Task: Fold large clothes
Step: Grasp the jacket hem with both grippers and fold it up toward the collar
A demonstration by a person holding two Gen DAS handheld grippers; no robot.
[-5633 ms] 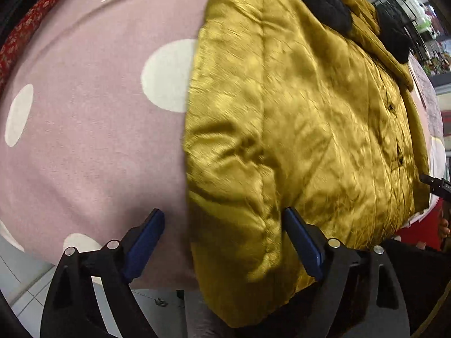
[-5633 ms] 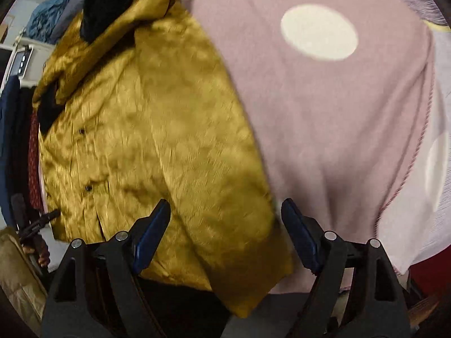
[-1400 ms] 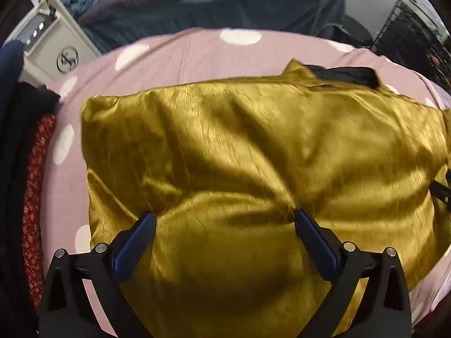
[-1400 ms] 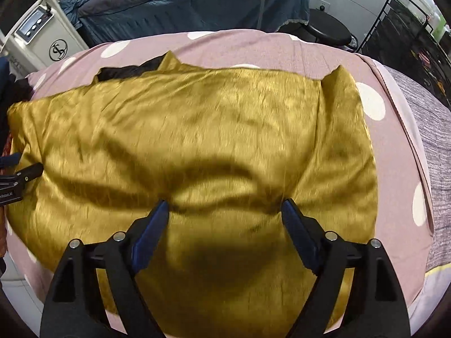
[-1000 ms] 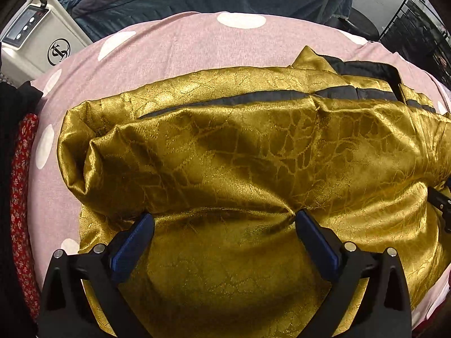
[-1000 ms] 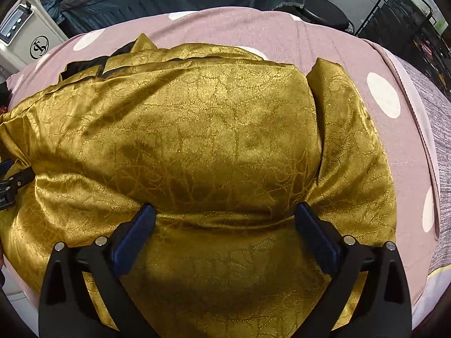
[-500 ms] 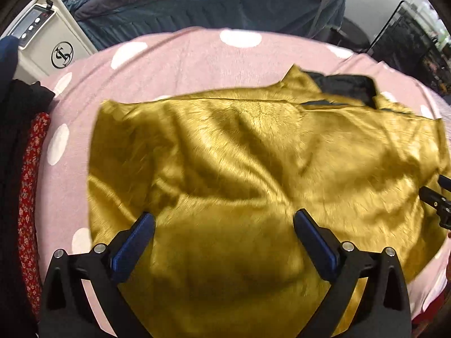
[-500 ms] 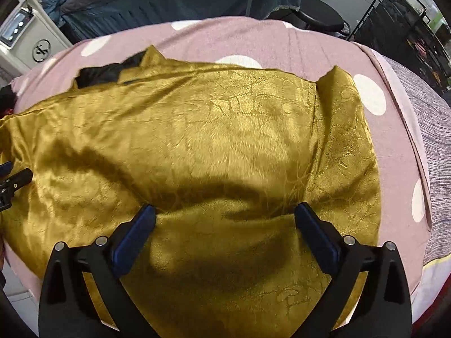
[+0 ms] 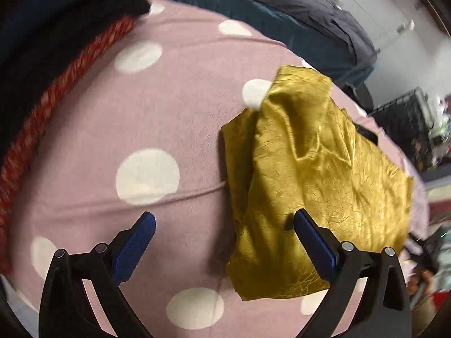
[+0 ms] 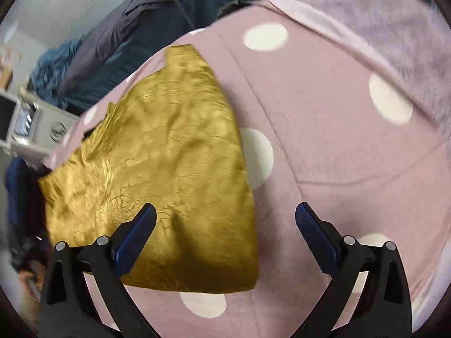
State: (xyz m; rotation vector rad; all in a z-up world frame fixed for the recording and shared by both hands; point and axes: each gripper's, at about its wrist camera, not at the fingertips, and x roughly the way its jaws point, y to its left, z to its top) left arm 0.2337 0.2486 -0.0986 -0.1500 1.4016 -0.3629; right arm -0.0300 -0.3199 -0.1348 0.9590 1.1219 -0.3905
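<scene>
A shiny gold jacket (image 9: pixel 324 174) lies folded into a compact bundle on a pink blanket with white dots (image 9: pixel 118 129). In the left wrist view it sits right of centre, and my left gripper (image 9: pixel 224 225) is open above its left edge, holding nothing. In the right wrist view the gold jacket (image 10: pixel 169 169) lies left of centre on the pink blanket (image 10: pixel 338 129). My right gripper (image 10: pixel 225 219) hangs open over the jacket's right edge, with nothing between its fingers. A sliver of black lining (image 9: pixel 366 133) peeks out at the far side.
A red patterned cloth (image 9: pixel 42 118) and dark clothes lie along the blanket's left edge. A dark blue-grey duvet (image 10: pixel 135 25) is heaped behind. A white appliance (image 10: pixel 31 124) stands far left, a black wire rack (image 9: pixel 406 124) far right. A lavender blanket (image 10: pixel 389 19) covers the right side.
Both grippers have let go of the jacket and swung apart, the left one leftward, the right one rightward. The jacket now lies folded smaller than it was half a second ago.
</scene>
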